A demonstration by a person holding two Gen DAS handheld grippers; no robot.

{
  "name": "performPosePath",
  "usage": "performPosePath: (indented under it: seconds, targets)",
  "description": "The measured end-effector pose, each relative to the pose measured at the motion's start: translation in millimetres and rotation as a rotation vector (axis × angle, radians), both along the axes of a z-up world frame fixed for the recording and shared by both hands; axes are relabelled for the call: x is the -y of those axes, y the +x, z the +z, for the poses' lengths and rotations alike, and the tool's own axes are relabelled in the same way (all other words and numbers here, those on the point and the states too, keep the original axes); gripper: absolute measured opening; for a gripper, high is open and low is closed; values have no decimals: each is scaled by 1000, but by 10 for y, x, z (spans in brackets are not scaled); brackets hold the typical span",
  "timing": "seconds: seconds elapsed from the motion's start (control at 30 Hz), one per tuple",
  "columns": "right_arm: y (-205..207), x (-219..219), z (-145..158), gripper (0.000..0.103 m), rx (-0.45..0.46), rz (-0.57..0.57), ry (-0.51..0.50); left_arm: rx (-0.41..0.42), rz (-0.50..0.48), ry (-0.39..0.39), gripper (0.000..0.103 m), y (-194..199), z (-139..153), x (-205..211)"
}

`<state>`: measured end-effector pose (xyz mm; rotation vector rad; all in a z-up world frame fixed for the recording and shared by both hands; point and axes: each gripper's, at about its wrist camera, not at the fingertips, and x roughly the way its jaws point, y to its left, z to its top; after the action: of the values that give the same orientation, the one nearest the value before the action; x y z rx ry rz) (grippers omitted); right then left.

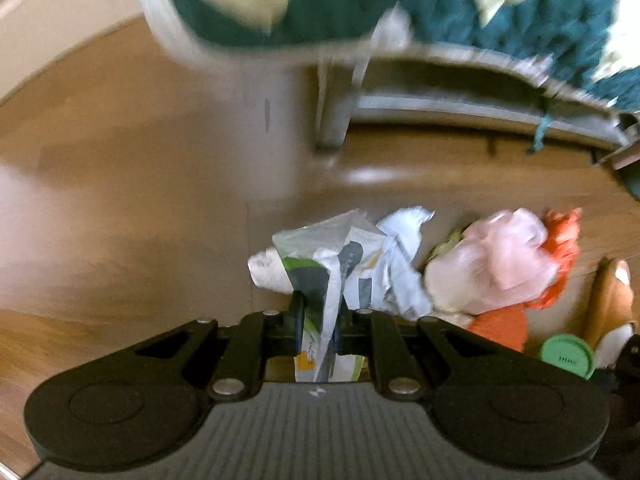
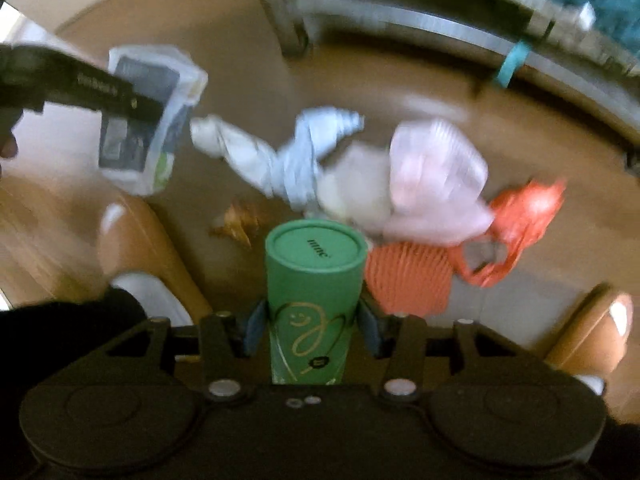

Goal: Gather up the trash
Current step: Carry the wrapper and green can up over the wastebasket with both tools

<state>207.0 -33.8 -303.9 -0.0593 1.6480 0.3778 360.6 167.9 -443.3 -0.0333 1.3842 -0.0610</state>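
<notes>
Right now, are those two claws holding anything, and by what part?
Left gripper pinches a plastic wrapper at its lower edge; right gripper clamps a green tube around its body.

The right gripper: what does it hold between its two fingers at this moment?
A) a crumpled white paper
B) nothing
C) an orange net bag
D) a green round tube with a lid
D: in the right wrist view the right gripper is shut on the green tube, one finger on each side of it.

1 green tube (image 2: 314, 280), 1 printed wrapper (image 2: 148, 120), 2 orange pieces (image 2: 404, 276).
</notes>
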Motion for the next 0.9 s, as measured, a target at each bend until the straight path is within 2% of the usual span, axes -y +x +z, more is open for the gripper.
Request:
performPosePath:
  seconds: [0.4,0.63,0.9]
  targets:
    - [341,82,1646,47,327,-23,89,283,-15,-20,13,-152,1800,270]
    - [547,267,2724,47,541,-16,119,438,-31,-39,13,-348,2687,472]
    - [701,446,3769,47,750,-18,143,610,-31,-50,13,-505,3647,597]
